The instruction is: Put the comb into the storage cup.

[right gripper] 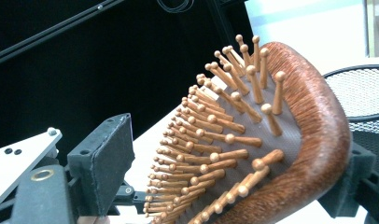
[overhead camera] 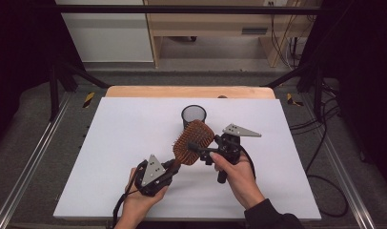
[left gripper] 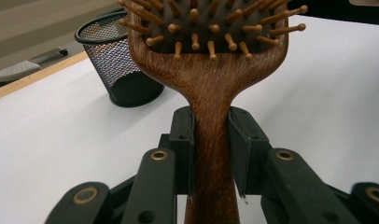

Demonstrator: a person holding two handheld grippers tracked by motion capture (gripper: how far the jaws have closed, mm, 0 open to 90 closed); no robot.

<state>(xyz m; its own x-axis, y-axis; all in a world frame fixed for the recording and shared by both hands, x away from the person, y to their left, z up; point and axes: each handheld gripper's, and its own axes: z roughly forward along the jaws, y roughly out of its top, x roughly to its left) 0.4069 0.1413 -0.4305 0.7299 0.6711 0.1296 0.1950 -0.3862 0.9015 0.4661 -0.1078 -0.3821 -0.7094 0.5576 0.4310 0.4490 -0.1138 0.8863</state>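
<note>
A wooden paddle hairbrush (overhead camera: 194,140) is held tilted above the white table (overhead camera: 129,129), head pointing away. My left gripper (overhead camera: 174,165) is shut on its handle (left gripper: 211,154), one jaw pressed on each side just below the head. My right gripper (overhead camera: 195,148) comes in from the right and stands open around the brush head (right gripper: 271,140). One pad (right gripper: 106,163) faces the bristle tips with a small gap. The other jaw sits behind the head's wooden back. A black mesh cup (overhead camera: 193,115) stands upright just beyond the brush.
The mesh cup (left gripper: 117,70) stands on the white sheet near the far middle. A wooden table edge (overhead camera: 189,91) runs along the back. Black frame bars and cables lie at both sides, off the table.
</note>
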